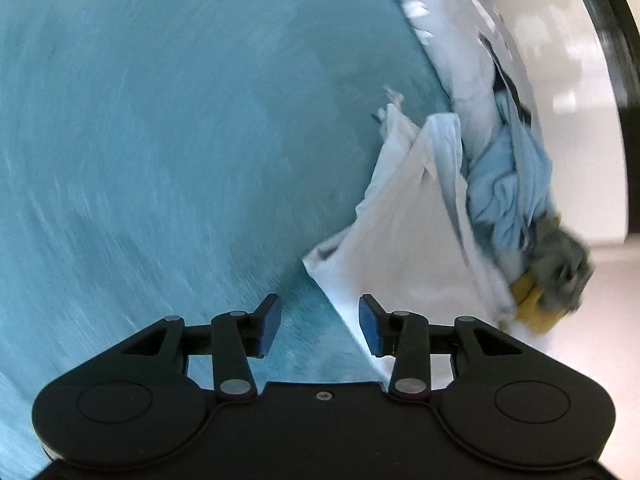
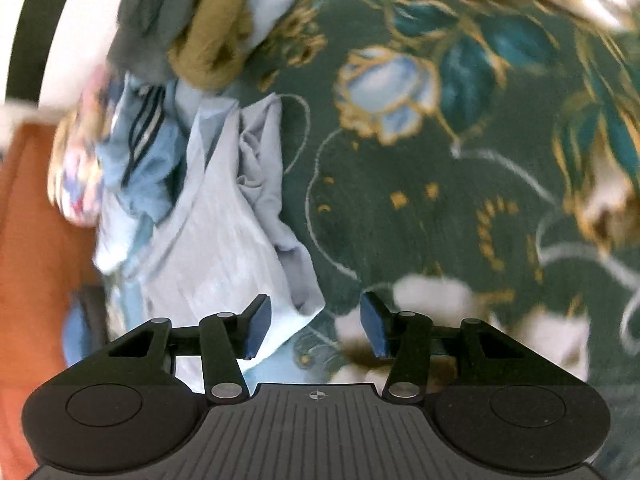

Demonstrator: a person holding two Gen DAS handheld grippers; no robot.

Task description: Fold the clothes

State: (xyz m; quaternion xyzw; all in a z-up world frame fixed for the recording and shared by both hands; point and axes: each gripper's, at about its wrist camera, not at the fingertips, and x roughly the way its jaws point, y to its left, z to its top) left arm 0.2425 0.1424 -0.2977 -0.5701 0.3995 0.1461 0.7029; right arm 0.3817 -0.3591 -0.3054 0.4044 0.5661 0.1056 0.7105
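In the left wrist view my left gripper point(image 1: 320, 326) is open and empty over a teal cloth surface point(image 1: 160, 140), beside the corner of a white garment point(image 1: 400, 240). Behind the garment lies a heap with a light blue garment point(image 1: 508, 184), a grey one point(image 1: 564, 268) and a mustard one point(image 1: 532, 300). In the right wrist view my right gripper point(image 2: 316, 328) is open and empty over a dark green floral cloth point(image 2: 440, 180). A pale grey-blue garment point(image 2: 224, 232) lies just left of it, its corner between the fingers. The view is motion-blurred.
The pile in the right wrist view holds a grey garment point(image 2: 148, 12), a mustard one point(image 2: 212, 32), a blue striped one point(image 2: 140, 152) and a multicoloured one point(image 2: 76, 160). An orange surface point(image 2: 32, 240) lies at the left. A white floor point(image 1: 568, 80) lies beyond the teal surface.
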